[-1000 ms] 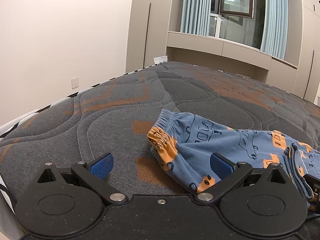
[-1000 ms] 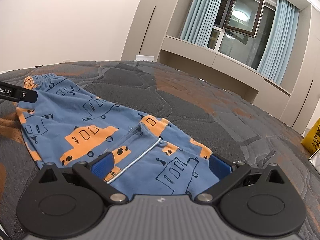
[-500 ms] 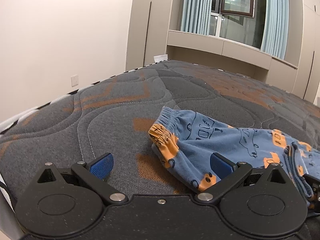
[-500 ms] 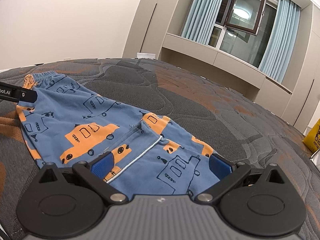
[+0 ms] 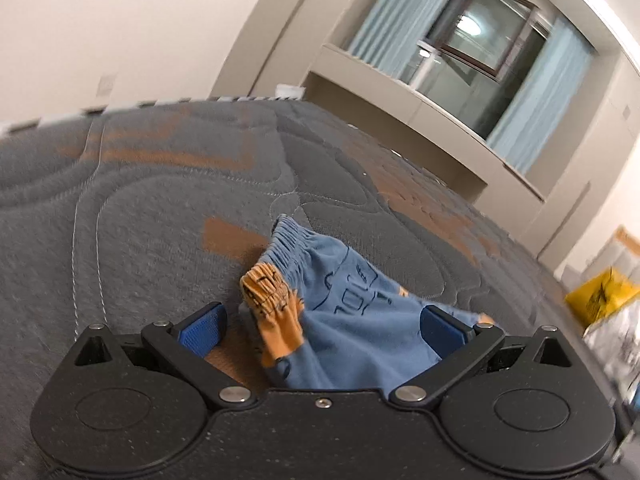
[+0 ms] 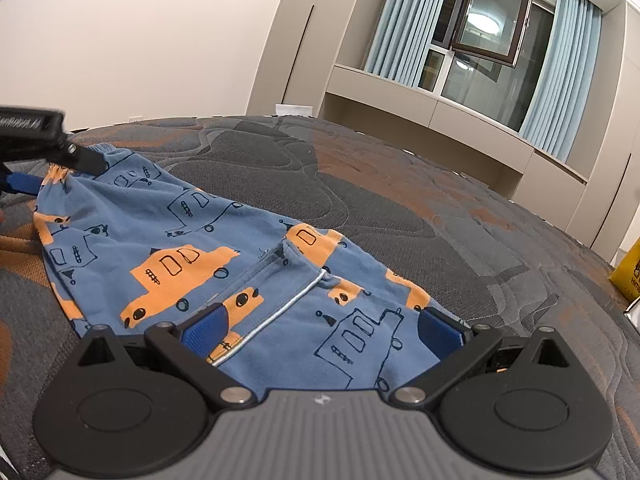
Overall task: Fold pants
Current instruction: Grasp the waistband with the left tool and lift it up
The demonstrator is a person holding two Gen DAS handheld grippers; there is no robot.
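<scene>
Blue pants [image 6: 208, 248] with orange cars lie spread on the grey quilted bed [image 6: 460, 216], waistband toward its left edge. The left hand-held gripper [image 5: 320, 330] sits low over that gathered waistband [image 5: 288, 240], fingers spread wide with cloth bunched between them, nothing pinched. The right hand-held gripper [image 6: 320, 328] hovers over the leg end, fingers spread too. A yellow bag [image 6: 628, 276] sits near the bed's right edge.

Both grippers are held low and level: the left gripper [image 5: 320, 328] and right gripper [image 6: 320, 326] with fingers spread wide.
</scene>
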